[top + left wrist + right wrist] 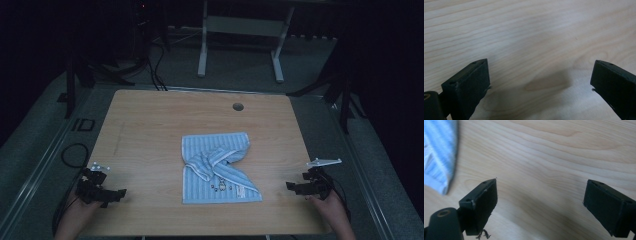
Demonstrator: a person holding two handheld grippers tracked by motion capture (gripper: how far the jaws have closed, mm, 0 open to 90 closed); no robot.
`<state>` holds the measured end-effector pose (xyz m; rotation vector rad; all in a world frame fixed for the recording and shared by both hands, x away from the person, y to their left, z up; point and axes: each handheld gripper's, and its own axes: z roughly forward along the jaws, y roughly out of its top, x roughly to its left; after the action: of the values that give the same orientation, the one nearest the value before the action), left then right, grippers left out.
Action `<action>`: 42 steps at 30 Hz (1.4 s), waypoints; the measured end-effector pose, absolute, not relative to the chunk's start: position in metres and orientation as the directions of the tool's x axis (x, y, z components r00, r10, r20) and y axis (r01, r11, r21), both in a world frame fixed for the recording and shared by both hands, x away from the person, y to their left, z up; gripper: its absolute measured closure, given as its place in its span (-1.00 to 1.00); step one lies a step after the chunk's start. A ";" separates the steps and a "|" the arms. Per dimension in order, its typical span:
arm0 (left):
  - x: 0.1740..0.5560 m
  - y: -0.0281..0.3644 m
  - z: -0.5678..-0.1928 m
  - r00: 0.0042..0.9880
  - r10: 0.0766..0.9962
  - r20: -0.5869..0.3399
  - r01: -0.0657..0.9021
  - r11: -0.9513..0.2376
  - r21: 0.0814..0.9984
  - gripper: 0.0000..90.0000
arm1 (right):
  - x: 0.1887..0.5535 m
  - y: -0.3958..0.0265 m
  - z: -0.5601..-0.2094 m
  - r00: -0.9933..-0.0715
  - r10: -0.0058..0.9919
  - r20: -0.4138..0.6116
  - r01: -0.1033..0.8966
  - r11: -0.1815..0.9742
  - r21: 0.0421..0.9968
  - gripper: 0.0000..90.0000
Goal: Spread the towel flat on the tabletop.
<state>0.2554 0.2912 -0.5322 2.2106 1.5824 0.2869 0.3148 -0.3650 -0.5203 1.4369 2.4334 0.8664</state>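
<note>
A light blue striped towel [217,167] lies crumpled in the middle of the wooden table [150,125], partly folded over itself, with a small label near its front edge. My left gripper [120,193] rests at the table's front left, well apart from the towel, its jaws wide open over bare wood [539,75]. At the front right, my right gripper [291,186] also stands open and empty, a short way right of the towel. In the right gripper view [540,195] a corner of the towel [439,155] shows at the upper left, beyond the jaws.
A round cable hole [238,106] sits near the table's far edge. Beyond the table stand a white desk frame [240,45], dark tripod legs [340,90] and cables [150,65] on the floor. The room around is dark.
</note>
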 end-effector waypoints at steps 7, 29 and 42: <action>0.261 0.261 -0.526 0.457 0.889 0.026 0.817 -0.431 0.383 -0.95 | 0.317 -0.346 -0.517 -0.602 0.794 0.080 0.706 0.483 0.518 -0.58; 0.287 0.176 -0.514 0.668 0.743 0.034 0.683 -0.631 0.369 -0.88 | 0.332 -0.256 -0.519 -0.859 0.511 0.042 0.496 0.808 0.317 -0.21; 0.302 0.128 -0.515 0.761 0.647 0.041 0.577 -0.705 0.413 -0.67 | 0.341 -0.201 -0.505 -0.931 0.365 0.011 0.351 0.887 0.301 -0.01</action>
<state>0.3018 0.1282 -0.5151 2.5798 0.9349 0.2575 0.3411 -0.2012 -0.5053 0.5706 3.0062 0.4670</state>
